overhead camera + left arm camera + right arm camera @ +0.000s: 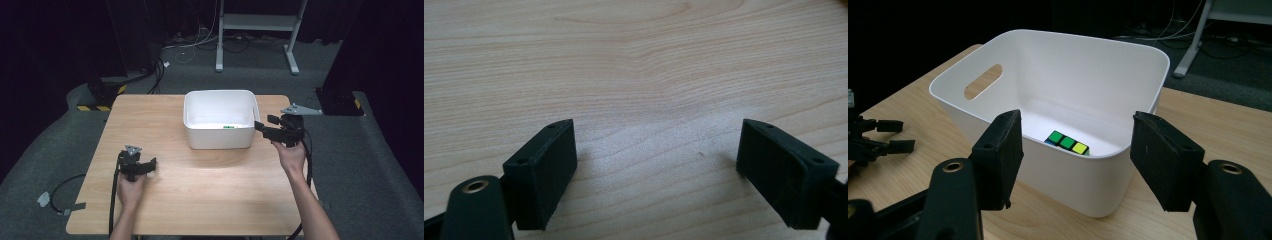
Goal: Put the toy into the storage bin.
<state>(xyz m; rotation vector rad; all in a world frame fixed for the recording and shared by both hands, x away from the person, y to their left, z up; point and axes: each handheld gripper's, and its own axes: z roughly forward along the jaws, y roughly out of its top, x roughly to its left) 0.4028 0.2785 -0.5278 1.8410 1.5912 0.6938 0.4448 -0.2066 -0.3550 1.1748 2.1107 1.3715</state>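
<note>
Grippers flank a white bin (220, 131) at the far middle of a wooden table (200, 185), and inside it, against the near wall, lies a small colour-tiled puzzle cube (1067, 142), green and yellow faces up. The right gripper (265, 127) hovers just beside the bin's right end, jaws spread wide with nothing between them; in the right gripper view (1075, 165) the cube sits ahead of and below the black pads, on the far side of the bin's rim, so any reach for it would have to go up over that wall and then down. The visible row of tiles runs roughly across the line between the two jaws, which suggests they could close on opposite faces with little turning of the wrist. The left gripper (150, 165) is well apart from the bin, low over bare tabletop at the near left; its jaws too stand apart and empty, as the left gripper view (656, 170) confirms. The right hand (291, 156) is plainly the nearer of the two to the cube.
</note>
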